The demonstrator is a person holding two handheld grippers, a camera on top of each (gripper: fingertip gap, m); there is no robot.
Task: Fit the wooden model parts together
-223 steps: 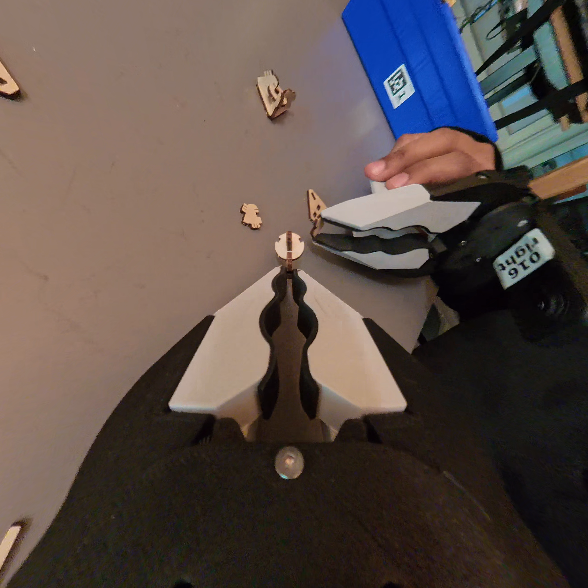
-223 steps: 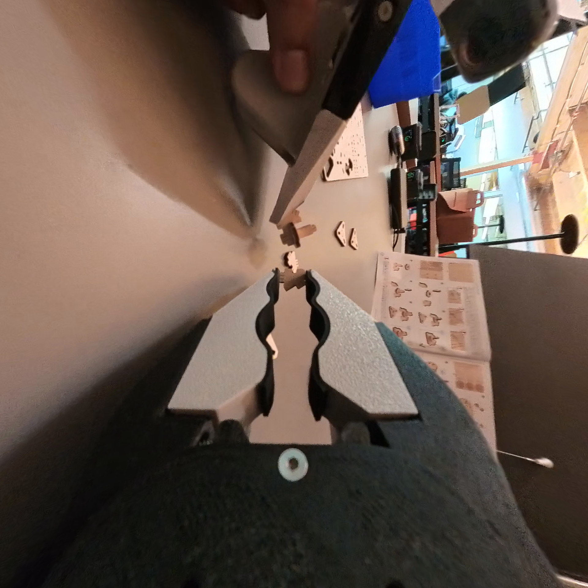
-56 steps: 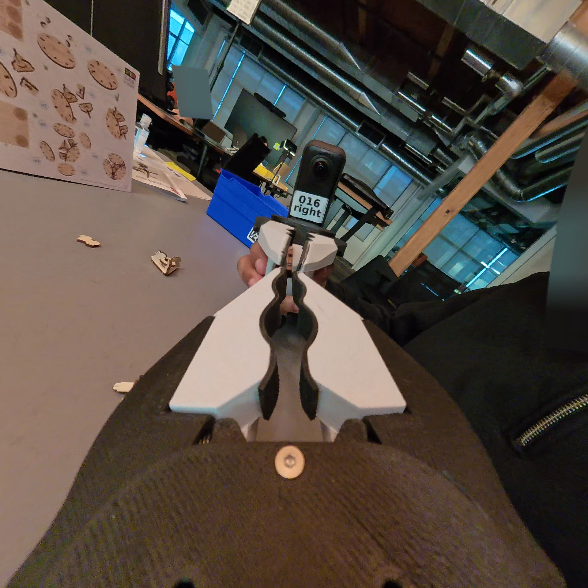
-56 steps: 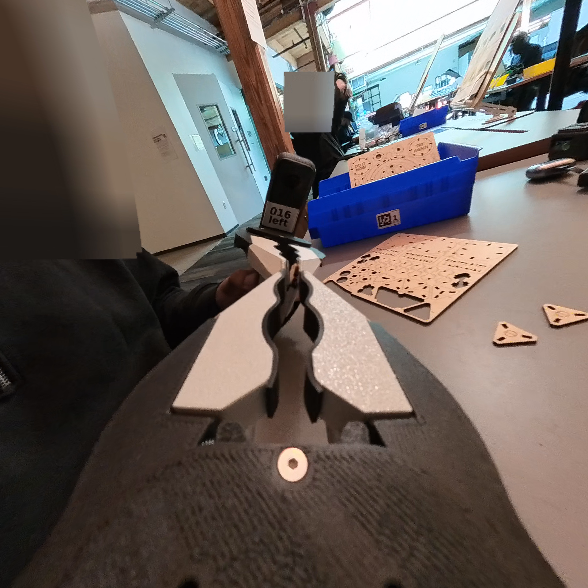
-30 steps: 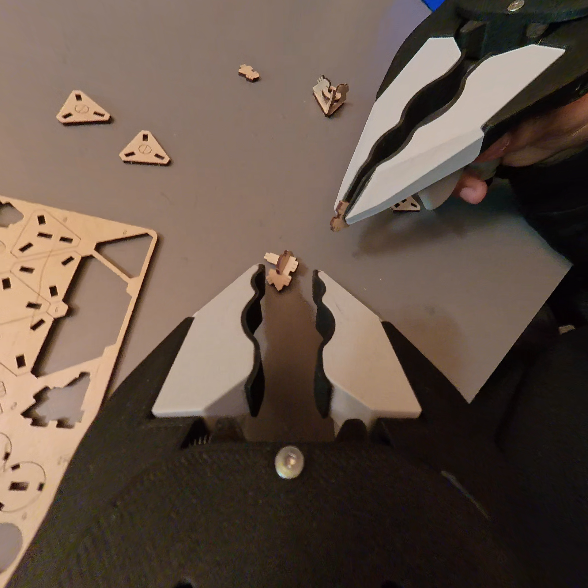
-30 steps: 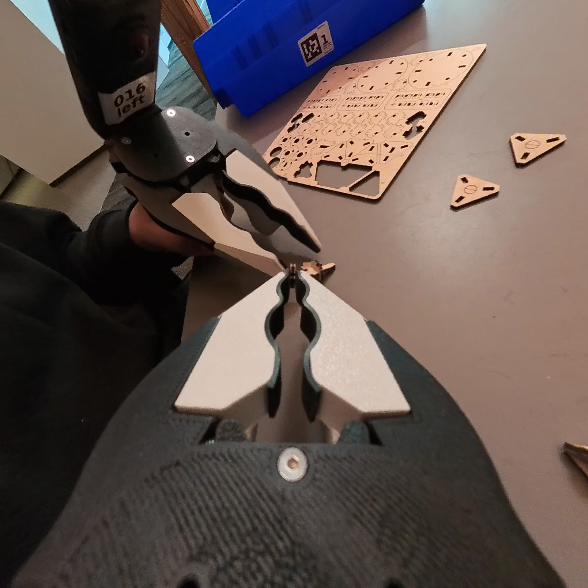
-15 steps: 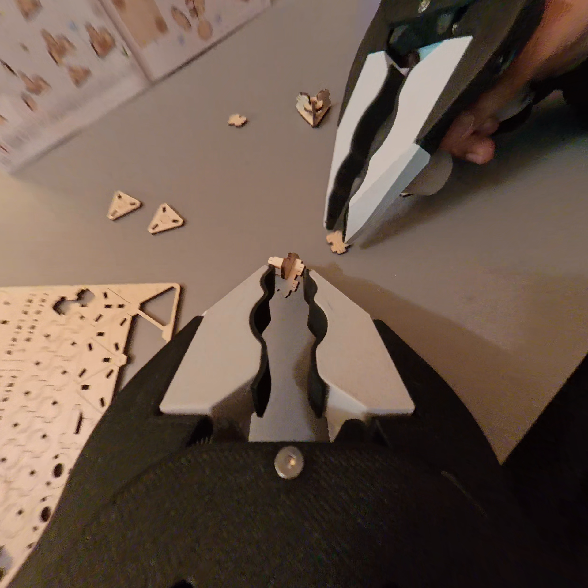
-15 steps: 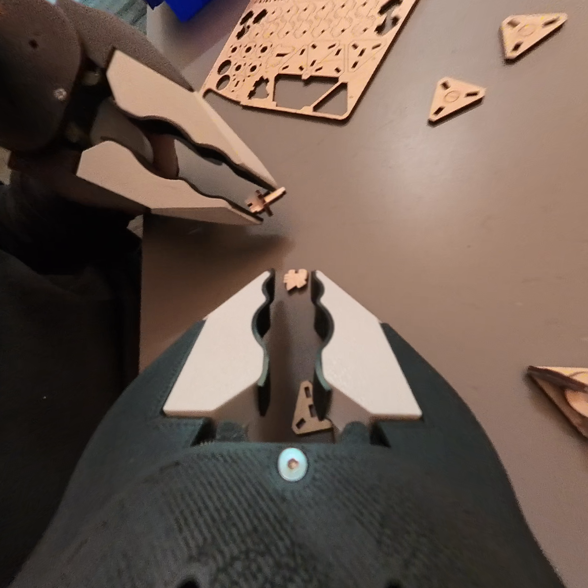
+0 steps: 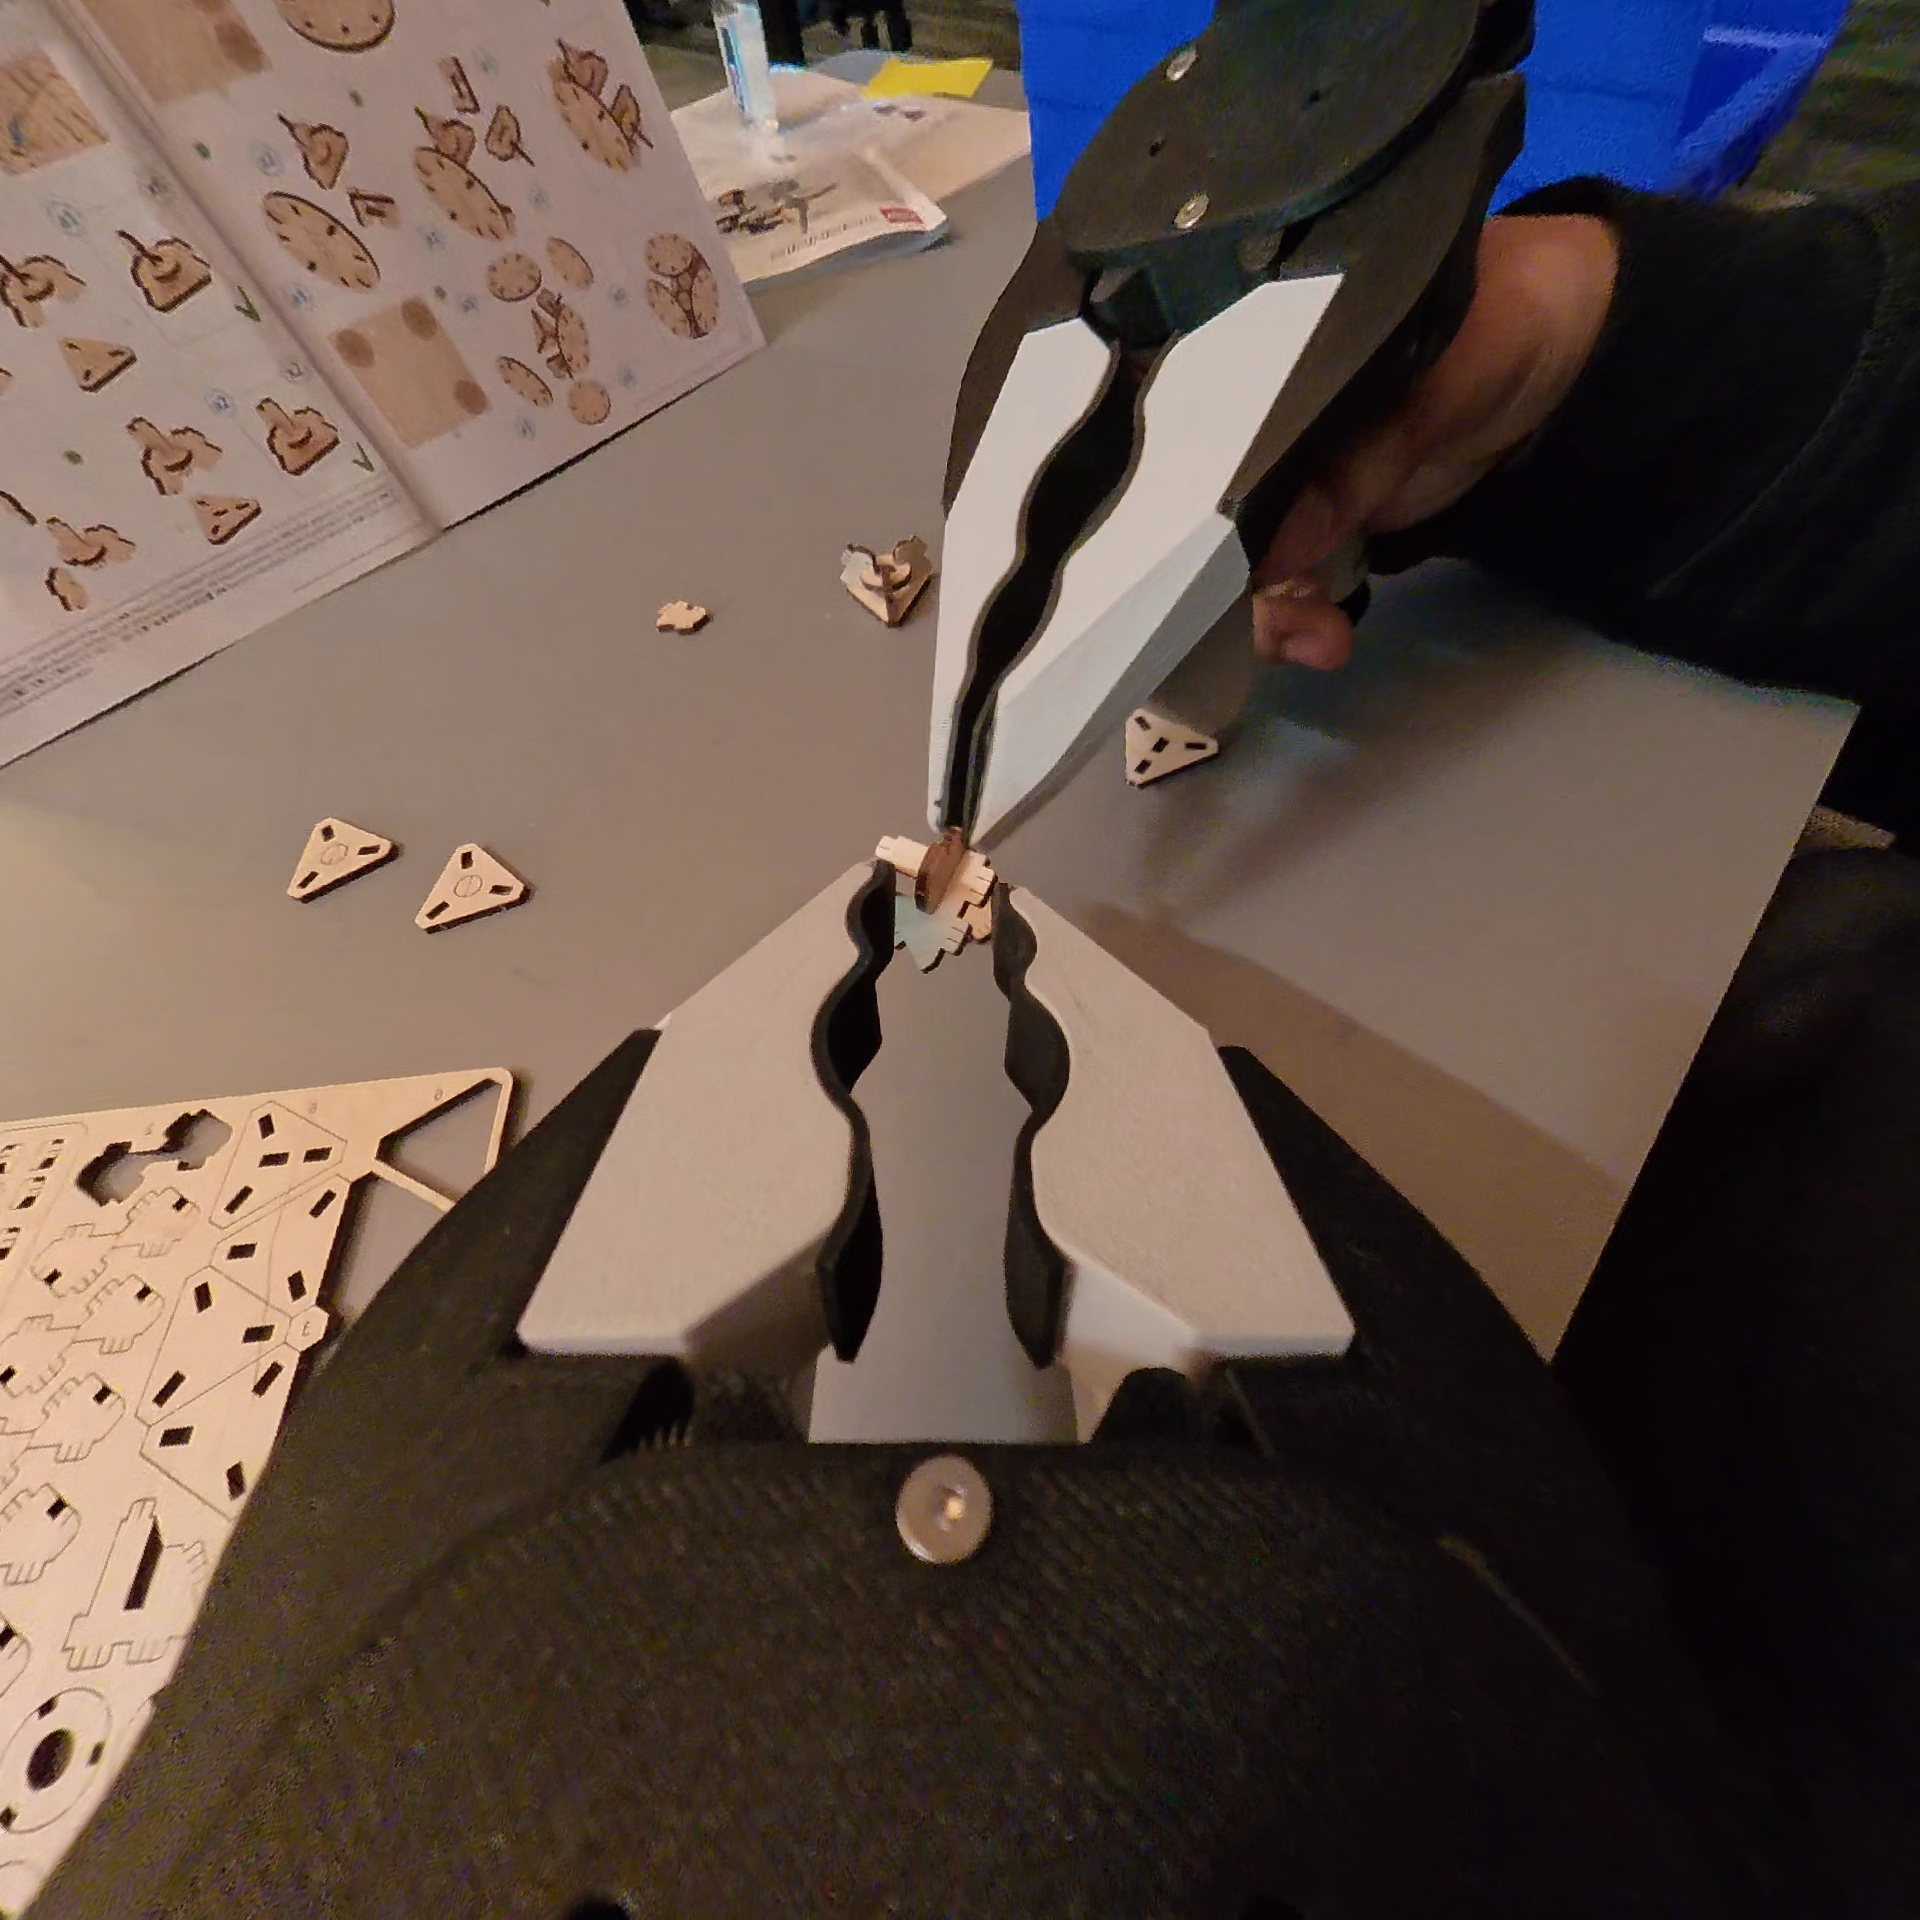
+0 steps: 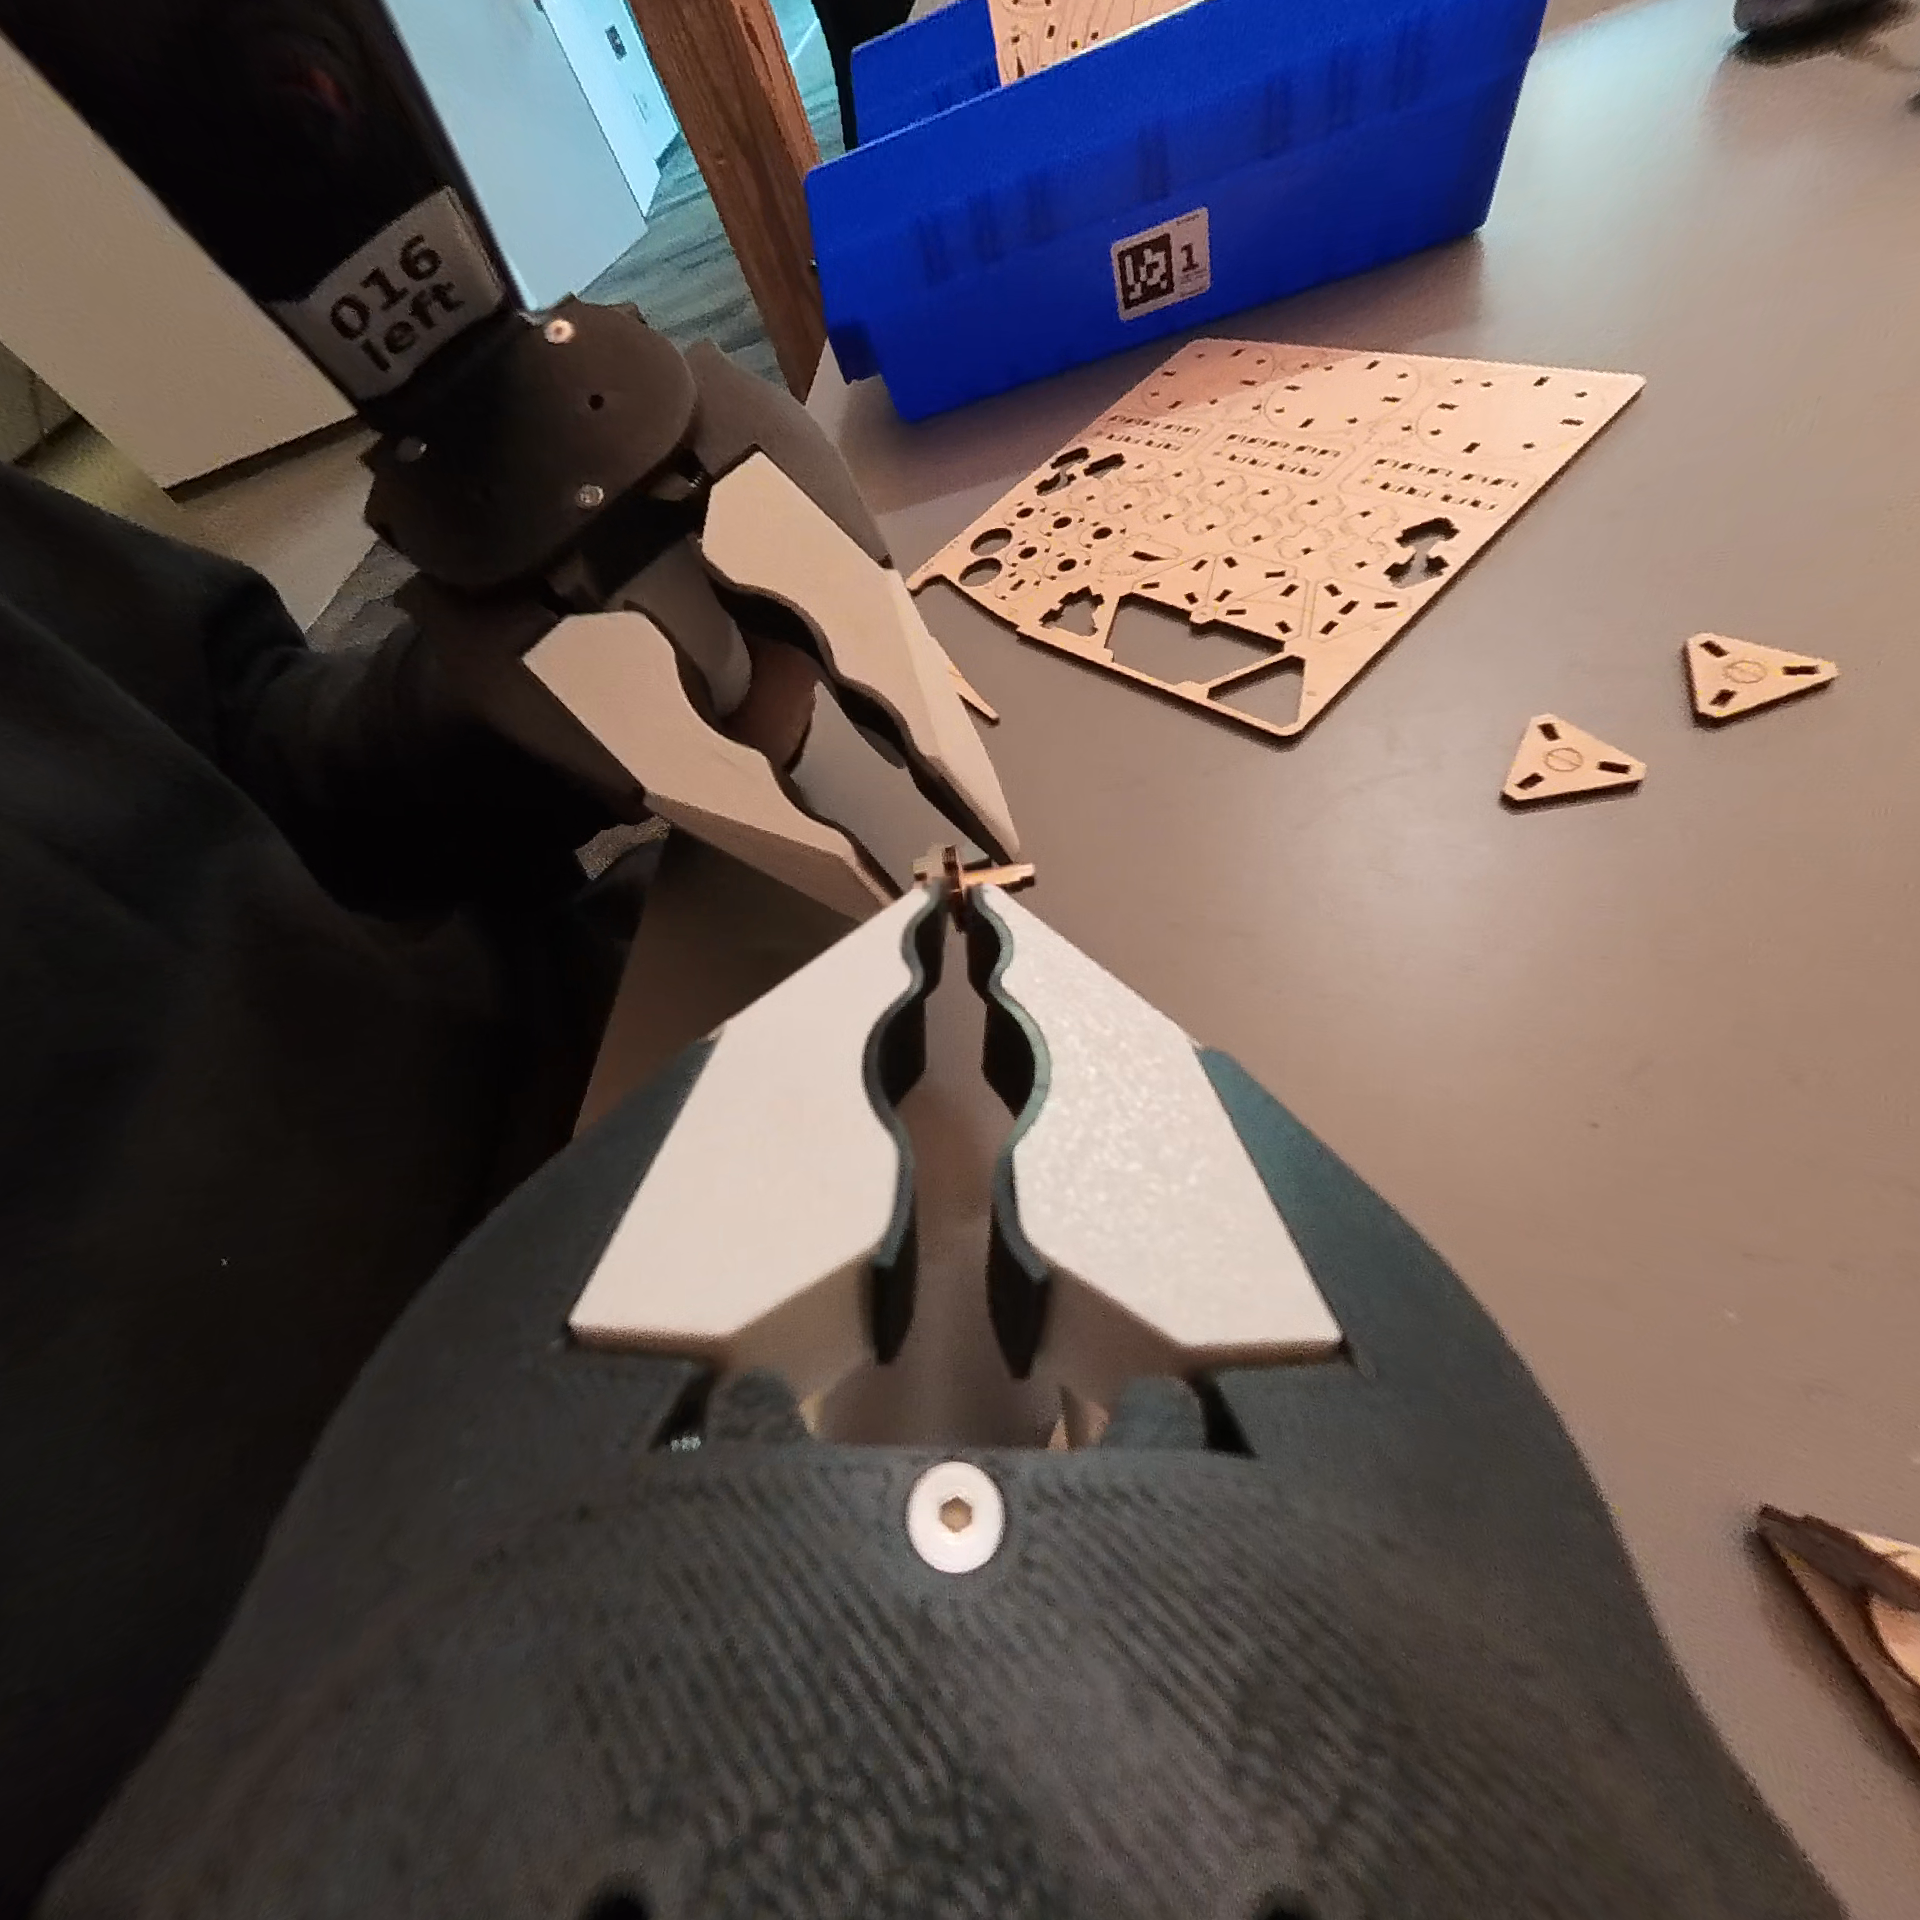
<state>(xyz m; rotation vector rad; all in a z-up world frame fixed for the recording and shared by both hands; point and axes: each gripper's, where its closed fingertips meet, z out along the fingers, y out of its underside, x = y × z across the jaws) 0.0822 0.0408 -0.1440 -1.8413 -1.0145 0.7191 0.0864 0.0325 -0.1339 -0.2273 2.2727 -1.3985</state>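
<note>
Above the bench (image 9: 1351,935), the left claw (image 9: 940,914) clamps a notched wooden piece (image 9: 940,925); the right claw (image 10: 951,914) pinches a small wooden disc (image 9: 935,873) slotted into it. Keep both square, press gently.

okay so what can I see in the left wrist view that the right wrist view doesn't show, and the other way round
Only the left wrist view shows the open instruction sheet, a booklet behind it, a small assembled wooden piece and a lone triangle by the right tongs.

Only the right wrist view shows the wooden post and the blue bin's label.

Both show the grey table, the cut plywood sheet, two loose triangles, and the tongs meeting over a small wooden part.
</note>
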